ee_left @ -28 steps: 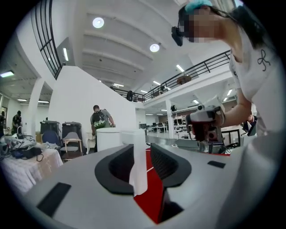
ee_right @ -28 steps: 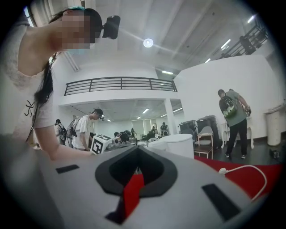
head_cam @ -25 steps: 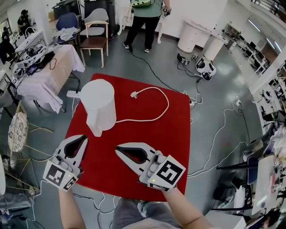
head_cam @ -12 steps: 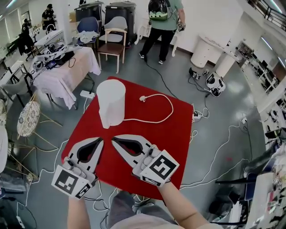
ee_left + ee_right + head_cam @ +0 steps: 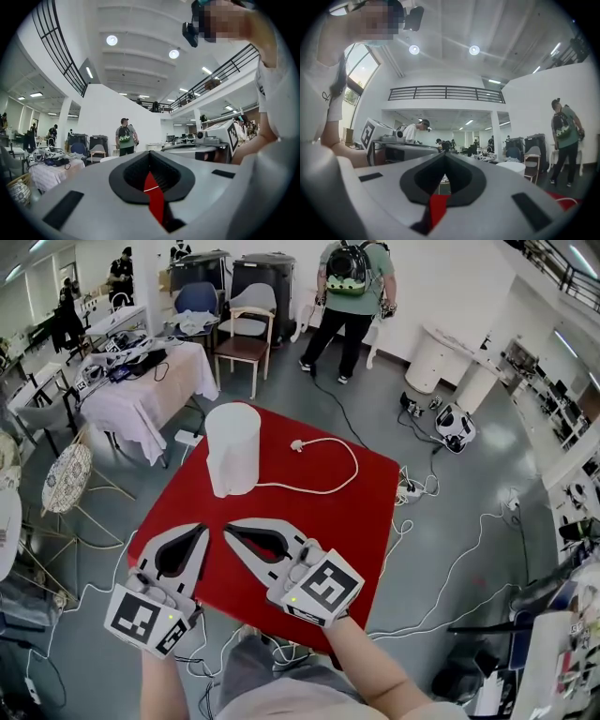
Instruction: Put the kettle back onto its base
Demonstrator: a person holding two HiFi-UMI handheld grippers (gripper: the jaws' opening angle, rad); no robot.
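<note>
I hold a gripper in each hand, and both hang over the near side of the red table (image 5: pixel 328 521). My left gripper (image 5: pixel 200 530) is over the near left part of the red table. Its two jaws are pressed tight together, and there is nothing in them. My right gripper (image 5: pixel 229 526) is over the near middle of the red table, just beside the left one. Its jaws are closed too, with nothing in them. The tips of both point toward the far side of the red table. The white kettle (image 5: pixel 232 448) stands upright at the far left corner of the red table, well apart from both grippers. I cannot tell its base from the kettle itself, because it is all white down there. A thin white cord (image 5: pixel 355 465) comes from the foot of the kettle and makes a big loop over the far part of the red table. Its plug (image 5: pixel 298 443) lies on the red table near the far edge. Past the far side of the red table stands a person with a green backpack (image 5: pixel 352 282), back turned. A wooden chair (image 5: pixel 246 338) is past the far left corner of the red table.
</note>
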